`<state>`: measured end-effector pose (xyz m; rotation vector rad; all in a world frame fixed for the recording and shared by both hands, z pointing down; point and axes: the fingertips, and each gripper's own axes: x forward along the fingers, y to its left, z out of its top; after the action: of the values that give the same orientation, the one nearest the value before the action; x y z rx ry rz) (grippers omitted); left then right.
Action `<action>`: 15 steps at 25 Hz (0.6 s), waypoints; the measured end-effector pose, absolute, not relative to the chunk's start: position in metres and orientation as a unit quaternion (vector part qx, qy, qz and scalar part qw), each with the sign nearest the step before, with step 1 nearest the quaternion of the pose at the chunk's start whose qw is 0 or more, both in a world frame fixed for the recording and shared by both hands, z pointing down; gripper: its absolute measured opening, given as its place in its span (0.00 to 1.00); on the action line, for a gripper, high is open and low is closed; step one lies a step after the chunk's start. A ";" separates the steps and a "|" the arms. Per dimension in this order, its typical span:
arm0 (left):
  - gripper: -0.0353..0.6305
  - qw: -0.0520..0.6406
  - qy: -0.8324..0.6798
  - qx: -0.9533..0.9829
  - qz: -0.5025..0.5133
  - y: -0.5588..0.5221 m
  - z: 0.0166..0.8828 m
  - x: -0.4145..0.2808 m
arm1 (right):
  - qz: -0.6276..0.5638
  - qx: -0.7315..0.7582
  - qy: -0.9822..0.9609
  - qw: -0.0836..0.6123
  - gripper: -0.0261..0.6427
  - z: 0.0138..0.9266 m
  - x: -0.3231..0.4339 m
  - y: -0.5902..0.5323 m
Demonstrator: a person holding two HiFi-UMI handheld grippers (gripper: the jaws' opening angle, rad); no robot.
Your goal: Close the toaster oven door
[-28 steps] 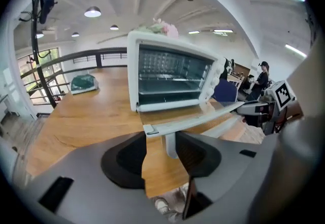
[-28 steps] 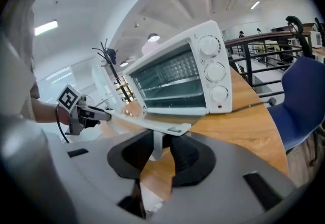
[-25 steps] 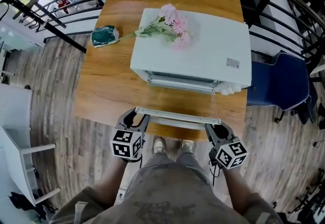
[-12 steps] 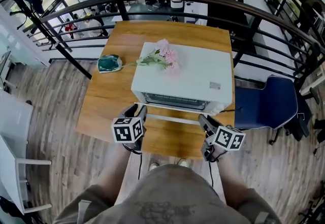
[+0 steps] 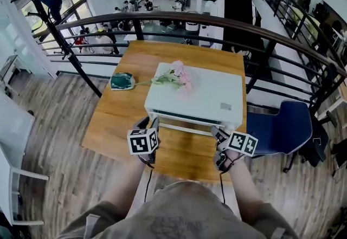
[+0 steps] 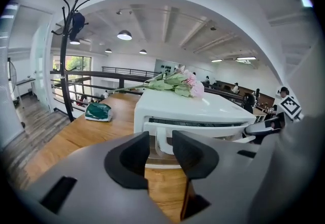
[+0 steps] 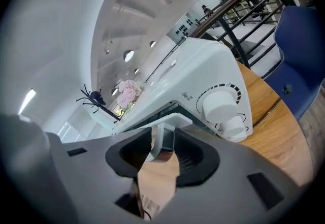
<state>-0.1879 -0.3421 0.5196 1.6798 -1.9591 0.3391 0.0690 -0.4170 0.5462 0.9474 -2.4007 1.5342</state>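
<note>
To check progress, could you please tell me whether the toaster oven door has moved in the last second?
Yes. The door has swung up toward the front of the toaster oven, away from the table edge, though it looks ajar.

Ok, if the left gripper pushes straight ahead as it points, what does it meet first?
The left gripper, jaws closing, would probably meet the oven door handle first: it shows in the gap between them, untouched, though depth is unclear.

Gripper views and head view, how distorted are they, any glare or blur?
Left gripper view: strong fisheye, dark rounded corners, toaster oven sharp, ceiling lamps glaring. Right gripper view: tilted, equally warped, dials crisp. Head view: railing bows into an arc, no blur.
</note>
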 end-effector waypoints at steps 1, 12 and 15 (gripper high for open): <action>0.29 0.263 -0.726 0.624 0.123 -0.343 0.517 -0.187 | 0.511 0.320 -0.795 0.064 0.26 0.544 0.069 -0.419; 0.27 0.216 -0.662 0.706 0.128 -0.328 0.469 -0.156 | 0.490 0.305 -0.817 0.014 0.28 0.482 0.079 -0.383; 0.24 0.141 -0.653 0.734 0.122 -0.327 0.419 -0.147 | 0.407 0.294 -0.865 0.003 0.22 0.431 0.079 -0.374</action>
<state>-0.1466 -0.3274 0.4194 2.1187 -1.8869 0.3523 0.0794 -0.3740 0.4309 0.9215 -2.7111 1.2763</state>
